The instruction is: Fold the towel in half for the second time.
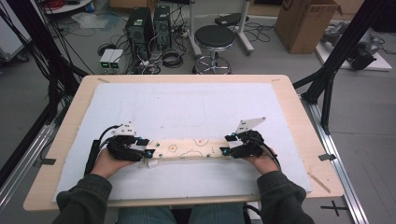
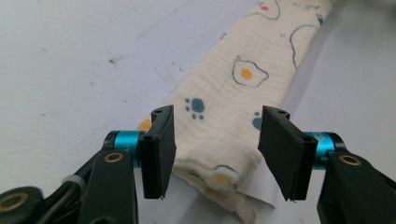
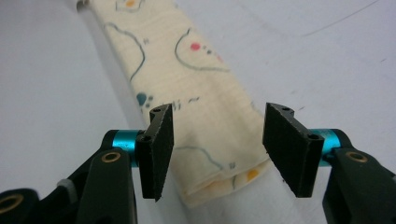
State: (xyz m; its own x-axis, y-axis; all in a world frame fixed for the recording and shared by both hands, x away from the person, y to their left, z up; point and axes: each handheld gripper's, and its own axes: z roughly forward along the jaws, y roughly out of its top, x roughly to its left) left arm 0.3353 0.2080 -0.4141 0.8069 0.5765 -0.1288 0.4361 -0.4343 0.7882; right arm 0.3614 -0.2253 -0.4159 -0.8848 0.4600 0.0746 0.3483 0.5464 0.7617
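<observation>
Cream cotton cloth with egg prints, folded into a long strip [image 1: 189, 148]: soft, light, limp. Left tongs [image 2: 215, 154] at 9 o'clock end, right tongs [image 3: 217, 151] at 3 o'clock end, both spread, pinching nothing. Best grip: the folded ends.

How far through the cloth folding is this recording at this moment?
Done: the printed cloth already lies folded into a long narrow strip on the white mat. In hand: the left gripper and right gripper each straddle one end of the strip, jaws open and pads not pressing on it. Left, probably: folding the strip shorter, since it lies at full length.
</observation>
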